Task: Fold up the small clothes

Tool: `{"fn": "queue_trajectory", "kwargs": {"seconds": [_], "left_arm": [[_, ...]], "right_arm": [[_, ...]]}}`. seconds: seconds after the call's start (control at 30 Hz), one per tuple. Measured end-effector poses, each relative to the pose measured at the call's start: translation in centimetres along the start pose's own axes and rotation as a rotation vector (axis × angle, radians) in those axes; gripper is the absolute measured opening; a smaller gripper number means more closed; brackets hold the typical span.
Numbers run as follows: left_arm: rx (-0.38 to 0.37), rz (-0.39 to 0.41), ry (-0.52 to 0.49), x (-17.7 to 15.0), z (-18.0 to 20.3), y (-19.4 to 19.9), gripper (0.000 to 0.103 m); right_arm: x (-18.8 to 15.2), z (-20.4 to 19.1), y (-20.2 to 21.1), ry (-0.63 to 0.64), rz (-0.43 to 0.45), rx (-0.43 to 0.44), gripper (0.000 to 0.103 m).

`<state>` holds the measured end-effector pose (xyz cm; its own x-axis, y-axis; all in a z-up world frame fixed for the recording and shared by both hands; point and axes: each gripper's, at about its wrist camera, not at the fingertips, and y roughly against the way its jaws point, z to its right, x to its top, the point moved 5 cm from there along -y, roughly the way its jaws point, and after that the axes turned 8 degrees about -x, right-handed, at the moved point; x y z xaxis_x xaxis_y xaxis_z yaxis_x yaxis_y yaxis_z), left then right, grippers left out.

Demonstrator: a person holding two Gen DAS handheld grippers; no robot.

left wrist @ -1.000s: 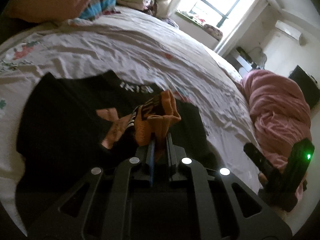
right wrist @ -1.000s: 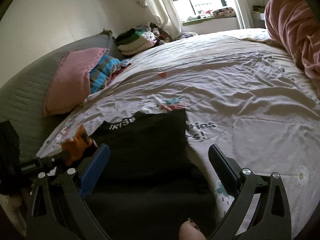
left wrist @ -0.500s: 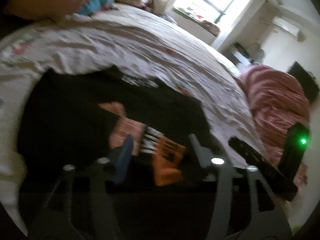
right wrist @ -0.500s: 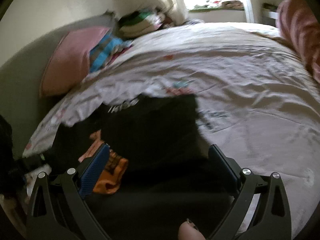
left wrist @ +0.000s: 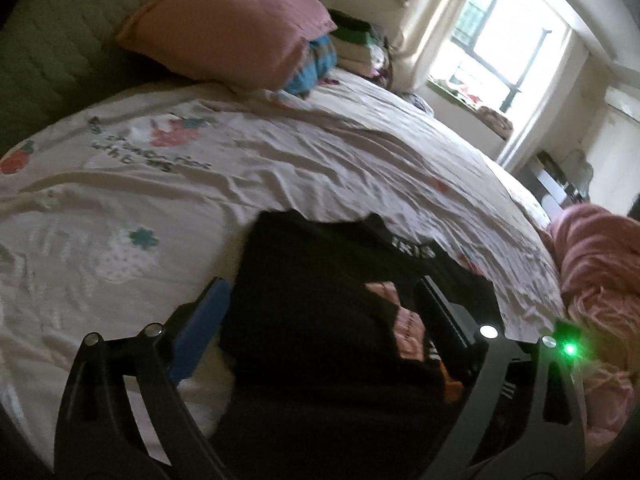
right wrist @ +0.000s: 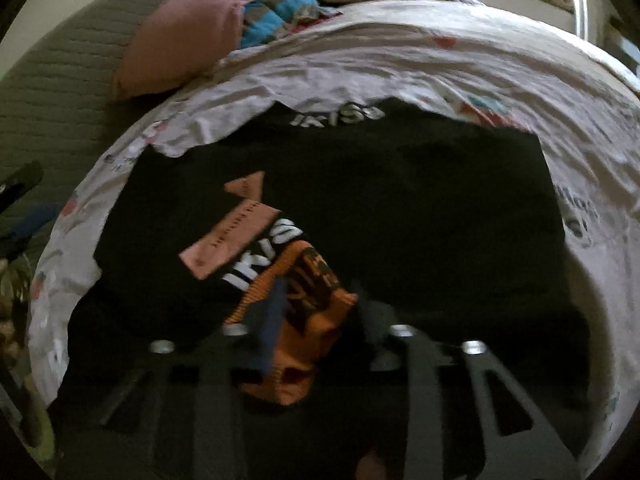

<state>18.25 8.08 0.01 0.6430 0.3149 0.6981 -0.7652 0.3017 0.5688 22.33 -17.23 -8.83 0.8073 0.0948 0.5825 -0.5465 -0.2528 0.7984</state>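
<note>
The small black garment with an orange knitted band and white lettering point(right wrist: 296, 304) lies bunched on a larger black folded cloth point(right wrist: 400, 200) spread over the pale printed bed sheet point(right wrist: 400, 64). My right gripper point(right wrist: 316, 320) is closing its jaws on the orange band; the view is blurred, but the fabric sits between the blue pad and the dark one, and they look already pinched on it. My left gripper point(left wrist: 320, 320) stands with its jaws wide and opening, nothing between them but the black cloth beneath; the orange band point(left wrist: 444, 372) shows just inside its right jaw, low, with a salmon-pink label point(left wrist: 408, 332) above it.

To do this step well, I judge I should take only the orange edge, not the black cloth under it, and keep the bite shallow so the layer lifts cleanly. I would bring the left jaws to the opposite edge before pulling, so the piece spreads flat instead of twisting.

From the right jaws the garment runs forward and left, towards the pink label point(right wrist: 232, 240). A pink pillow point(right wrist: 192, 28) lies well beyond.
</note>
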Motion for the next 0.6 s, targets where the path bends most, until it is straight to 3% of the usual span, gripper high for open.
{"fn": "queue_trajectory", "kwargs": {"seconds": [0.27,0.47,0.6], "left_arm": [[0.071,0.035,0.036,1.0,-2.7,1.7,0.093],[0.084,0.052,0.061,1.1,-3.8,2.4,0.093],[0.084,0.045,0.050,1.0,-3.6,2.3,0.093]], "right_arm": [[5.0,-3.8,7.2,0.140,0.230,0.093,0.011],[9.2,-3.9,10.8,0.225,0.346,0.028,0.010],[9.8,-1.7,11.1,0.206,0.362,-0.021,0.010]]}}
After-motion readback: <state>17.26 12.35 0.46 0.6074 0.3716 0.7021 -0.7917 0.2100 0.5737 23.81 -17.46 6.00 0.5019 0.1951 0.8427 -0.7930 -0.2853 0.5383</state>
